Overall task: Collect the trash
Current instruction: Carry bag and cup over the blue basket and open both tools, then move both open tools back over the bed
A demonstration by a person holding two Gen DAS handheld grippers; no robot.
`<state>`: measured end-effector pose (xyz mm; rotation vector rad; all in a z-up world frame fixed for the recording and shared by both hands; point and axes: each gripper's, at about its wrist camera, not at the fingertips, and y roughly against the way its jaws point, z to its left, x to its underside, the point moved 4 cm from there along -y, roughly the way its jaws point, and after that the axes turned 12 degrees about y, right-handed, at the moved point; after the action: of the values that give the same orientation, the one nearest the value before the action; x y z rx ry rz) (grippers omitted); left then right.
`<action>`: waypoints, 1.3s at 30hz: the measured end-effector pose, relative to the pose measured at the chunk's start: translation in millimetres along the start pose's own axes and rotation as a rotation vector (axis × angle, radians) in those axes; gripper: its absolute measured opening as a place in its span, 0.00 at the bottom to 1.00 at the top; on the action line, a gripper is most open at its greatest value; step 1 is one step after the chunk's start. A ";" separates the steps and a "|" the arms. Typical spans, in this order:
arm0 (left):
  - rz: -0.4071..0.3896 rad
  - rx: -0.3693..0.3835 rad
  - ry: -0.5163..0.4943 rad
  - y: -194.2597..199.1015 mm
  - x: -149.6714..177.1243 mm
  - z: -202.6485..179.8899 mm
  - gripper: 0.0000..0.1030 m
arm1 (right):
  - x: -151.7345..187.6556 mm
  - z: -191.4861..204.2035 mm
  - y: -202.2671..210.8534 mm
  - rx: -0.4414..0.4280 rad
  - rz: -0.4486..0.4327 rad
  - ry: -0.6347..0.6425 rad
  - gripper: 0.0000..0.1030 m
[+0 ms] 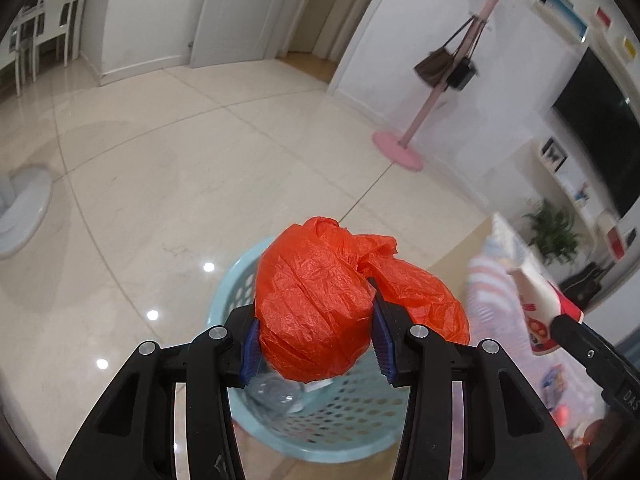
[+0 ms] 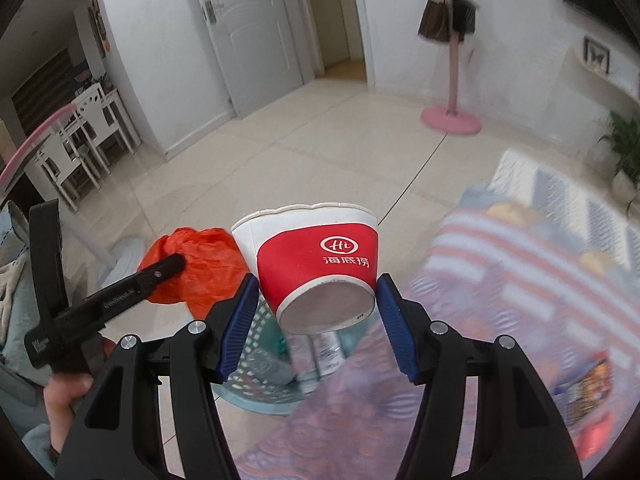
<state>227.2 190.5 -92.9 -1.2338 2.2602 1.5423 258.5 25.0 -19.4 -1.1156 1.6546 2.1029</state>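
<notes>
Crumpled orange bag [image 1: 320, 304] (left claw [image 1: 316, 344] clamps it), right claw [image 2: 316, 320] pinching red-white cup [image 2: 320, 264].

Glossy beige tile floor [image 1: 168, 184]: light-blue perforated basket [image 1: 352, 412], pink coat-stand base [image 1: 398, 151], striped rug [image 2: 520, 280].

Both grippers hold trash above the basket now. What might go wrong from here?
1. The orange bag bulges past the left gripper, so part may catch the basket rim.
2. The right gripper holds the paper cup near the rim; it may fall onto the rug.
</notes>
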 end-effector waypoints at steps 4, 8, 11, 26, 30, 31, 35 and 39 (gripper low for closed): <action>0.037 -0.052 -0.014 -21.0 5.7 9.8 0.43 | 13.1 8.5 -39.5 -0.017 0.073 -0.018 0.56; 0.056 -0.110 -0.016 -33.1 10.1 20.4 0.49 | 24.0 8.4 -54.8 -0.042 0.112 -0.035 0.56; 0.057 -0.091 0.004 -32.2 7.8 22.3 0.59 | 25.7 7.5 -55.2 -0.053 0.112 -0.039 0.56; 0.023 -0.063 -0.014 -11.4 13.7 6.1 0.64 | 27.0 7.5 -25.3 -0.053 0.080 -0.040 0.56; -0.001 -0.019 -0.029 7.2 11.6 -10.4 0.64 | 24.7 2.1 -4.2 -0.040 0.053 -0.045 0.56; -0.006 -0.004 -0.034 12.8 11.8 -15.9 0.64 | 24.3 0.5 2.2 -0.037 0.046 -0.047 0.56; -0.009 0.056 -0.103 33.1 20.9 -47.3 0.64 | 28.4 -9.8 42.9 0.007 0.009 -0.042 0.56; 0.005 0.121 -0.185 50.5 39.8 -89.6 0.64 | 38.6 -28.4 86.5 0.060 -0.031 -0.072 0.56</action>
<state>194.7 101.7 -36.3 -1.0104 2.2032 1.4321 191.5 -39.2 14.8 -1.0291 1.6455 2.0360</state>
